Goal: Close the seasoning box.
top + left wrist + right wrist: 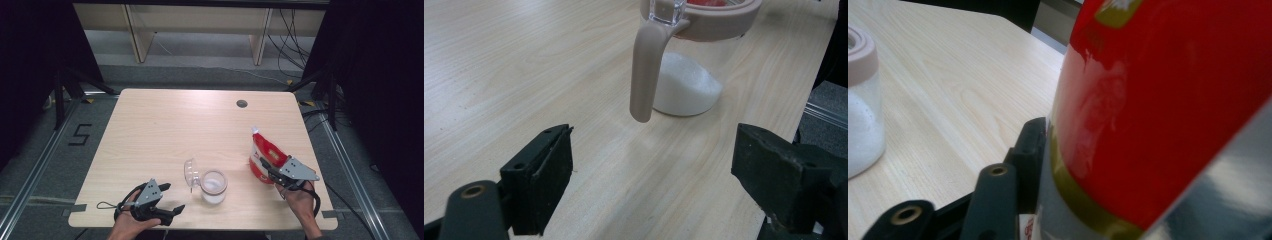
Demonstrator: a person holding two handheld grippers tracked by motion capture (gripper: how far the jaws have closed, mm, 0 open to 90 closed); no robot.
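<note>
Gripping: the red pouch [263, 156] is clamped between the jaws of the right gripper [268, 166], near the table's [165, 125] right edge, toward the front right corner.
Left gripper [172, 197]: held with jaws spread apart and nothing between them, low over the front edge, just left of the jar [214, 186].
Step in hand: judged as the pouch being carried toward the open jar for pouring; the jar is not yet steadied.
Next move: the pouch would need to be tilted with its cut top over the jar mouth, and the left gripper could be closed on the jar handle [647, 65] to keep it from sliding.
Pouch: glossy red film with a gold band and silvery base, soft-sided, slightly creased.
Jar: clear round wall, dusty-pink rim and curved handle, clear lid [190, 172] hinged open to the left.
Contents: white granules [684, 85] heaped in 1 low mound at the bottom.
Table: pale wood grain, matte, rounded corners.
</note>
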